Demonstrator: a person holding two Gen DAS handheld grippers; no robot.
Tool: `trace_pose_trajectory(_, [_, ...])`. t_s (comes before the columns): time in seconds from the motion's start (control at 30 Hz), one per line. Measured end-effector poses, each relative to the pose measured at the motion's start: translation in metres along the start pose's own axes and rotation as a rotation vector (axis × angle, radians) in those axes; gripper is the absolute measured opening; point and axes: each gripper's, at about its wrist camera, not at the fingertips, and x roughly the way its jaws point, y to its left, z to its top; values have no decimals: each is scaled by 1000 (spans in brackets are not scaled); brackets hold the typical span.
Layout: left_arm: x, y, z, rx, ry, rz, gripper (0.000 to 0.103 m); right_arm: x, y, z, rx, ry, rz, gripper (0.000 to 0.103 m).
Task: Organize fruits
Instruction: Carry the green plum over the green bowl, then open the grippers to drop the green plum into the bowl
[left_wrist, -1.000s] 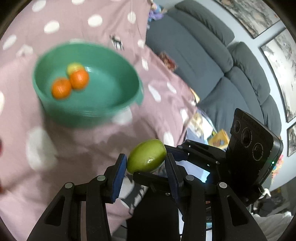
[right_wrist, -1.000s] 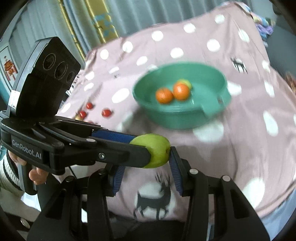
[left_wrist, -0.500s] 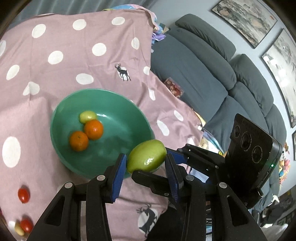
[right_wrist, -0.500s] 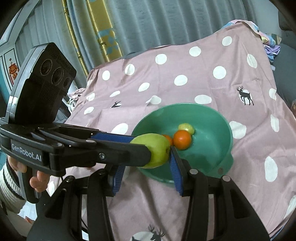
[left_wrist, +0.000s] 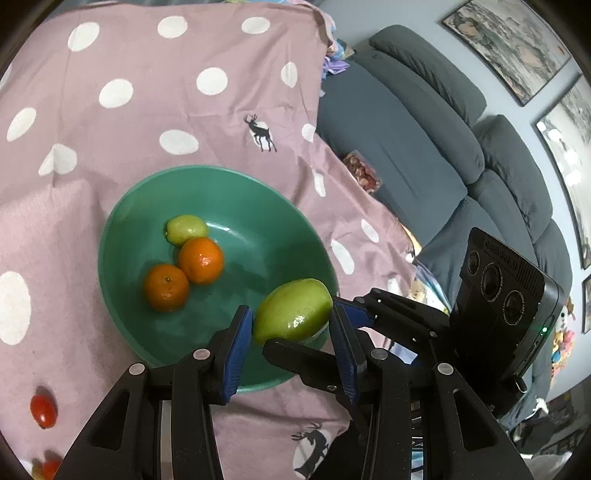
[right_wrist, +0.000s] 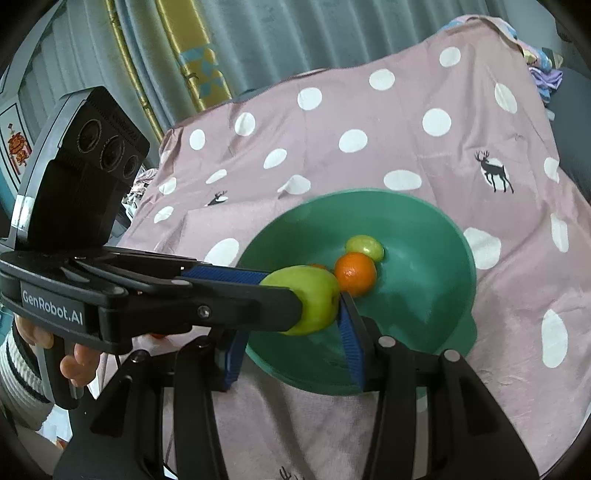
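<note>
Left gripper (left_wrist: 291, 325) is clamped on the big green fruit (left_wrist: 295, 310), one blue pad on each side. The right gripper (right_wrist: 291, 332) reaches in from the side and looks clamped on the same fruit too. One of its pads touches the fruit; the other is partly hidden behind the left gripper's finger. So both hands carry one fruit together.

What has changed is where the fruit is. A second ago the bowl (left_wrist: 110, 236) was farther off and the fruit hung over the cloth (left_wrist: 147, 122) in front of it. Now the fruit hangs in the air just over the near rim of the bowl, on the inside. The grip looks the same as before.

Inside the bowl, two oranges (left_wrist: 201, 260) touch each other near the middle. A small green fruit (left_wrist: 186, 229) sits just behind them, touching one. Outside the bowl, on its near left side, a red tomato (left_wrist: 43, 410) lies on the cloth.

This likely means the carry is almost done. The next step is probably to move a little further over the bowl, go lower, and let go. The empty part of the bowl on the near side gives room, so the fruit need not bump the oranges. The tomato is left to sort.
</note>
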Motion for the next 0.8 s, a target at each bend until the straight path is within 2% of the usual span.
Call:
trace_pose_trajectory(0.5, [15, 16, 0, -34, 34, -22, 42, 17, -6, 2, 3, 77, -45, 47])
trace_pose_trajectory(0.8, [20, 14, 1, -38, 49, 7, 42, 21, -7, 1, 1, 94, -64, 48])
